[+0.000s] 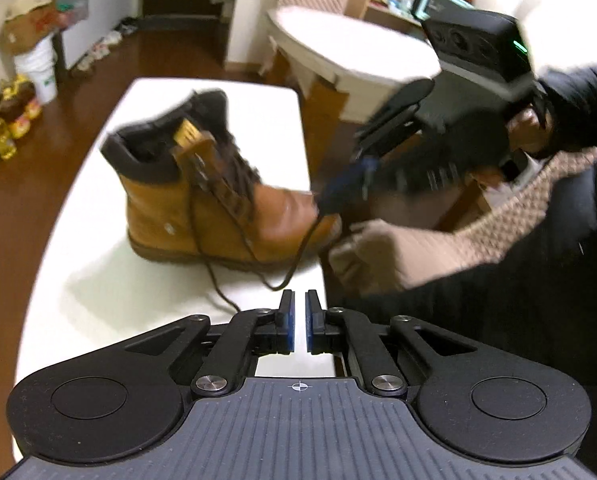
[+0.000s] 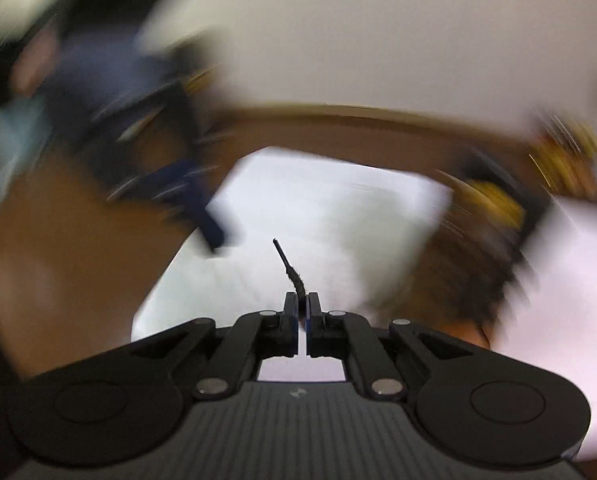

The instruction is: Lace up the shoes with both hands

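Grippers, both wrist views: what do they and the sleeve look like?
Left gripper and right gripper: black linkage arms with silver pivot pins, blue-padded jaws, ribbed grey base with a small crosshair mark. Right unit's camera block shows a green light. Sleeve is dark.

no legible text; boot point(image 1: 202, 200) tongue label too blurred

The left wrist camera sits just behind the left gripper point(image 1: 300, 312), looking forward and down along its fingers at a tan boot point(image 1: 218, 196) ahead on a white table point(image 1: 98, 280), with the right gripper point(image 1: 330, 200) ahead and to its right. The right wrist camera looks down along the right gripper's fingers, close over the same table, badly blurred. Both views share the tabletop and boot.
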The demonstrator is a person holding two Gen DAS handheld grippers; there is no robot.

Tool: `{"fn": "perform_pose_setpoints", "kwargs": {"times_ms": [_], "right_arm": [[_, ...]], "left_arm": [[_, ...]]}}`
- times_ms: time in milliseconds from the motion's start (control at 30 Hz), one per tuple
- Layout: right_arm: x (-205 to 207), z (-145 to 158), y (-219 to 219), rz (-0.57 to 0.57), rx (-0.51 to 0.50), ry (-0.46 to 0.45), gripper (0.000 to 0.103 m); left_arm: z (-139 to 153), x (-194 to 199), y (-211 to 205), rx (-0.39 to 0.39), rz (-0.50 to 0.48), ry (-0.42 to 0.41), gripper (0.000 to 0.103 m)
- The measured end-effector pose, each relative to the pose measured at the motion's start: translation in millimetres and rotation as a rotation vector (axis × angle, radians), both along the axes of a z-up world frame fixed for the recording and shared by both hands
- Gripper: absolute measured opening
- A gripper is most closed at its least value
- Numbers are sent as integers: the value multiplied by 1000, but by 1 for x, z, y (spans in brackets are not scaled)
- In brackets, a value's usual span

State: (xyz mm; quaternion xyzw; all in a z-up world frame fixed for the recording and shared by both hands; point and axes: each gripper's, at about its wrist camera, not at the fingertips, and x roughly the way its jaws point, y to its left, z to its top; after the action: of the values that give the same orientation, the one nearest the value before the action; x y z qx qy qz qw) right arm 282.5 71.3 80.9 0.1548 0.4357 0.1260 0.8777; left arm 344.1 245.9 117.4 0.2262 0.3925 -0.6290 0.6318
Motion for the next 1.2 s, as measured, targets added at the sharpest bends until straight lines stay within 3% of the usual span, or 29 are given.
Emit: {"fn": "perform_pose_setpoints", "kwargs": {"times_ms": [67,133,267,533,633,767,900,1033,1200], "right_arm": [[-7,-4,-49,-288,232,46,4],[-17,-11,-83,-477,398,59,4],[-17,-22,-116,-622,573,48,4],[-6,-61,-143,-659,792,123,4],[4,-70,-149,-636,841,174,4],[31,-82,-155,-575,890,235,4],[51,-93,-165,-497,950,295,4],[71,-100,-171,-436,954,356,4],[92,-112,-172,-374,918,404,4]], "left_arm": [[10,11,-17,-11,10,-28,4],[20,20,-39,-12,3,-72,5],[38,30,-81,-3,-46,-166,10],[51,65,-168,51,5,-213,11],[45,73,-202,99,32,-202,12],[26,72,-232,185,-19,-175,12],[14,64,-230,274,-86,-221,12],[9,63,-220,322,-77,-227,12],[13,65,-212,279,-18,-226,12]]}}
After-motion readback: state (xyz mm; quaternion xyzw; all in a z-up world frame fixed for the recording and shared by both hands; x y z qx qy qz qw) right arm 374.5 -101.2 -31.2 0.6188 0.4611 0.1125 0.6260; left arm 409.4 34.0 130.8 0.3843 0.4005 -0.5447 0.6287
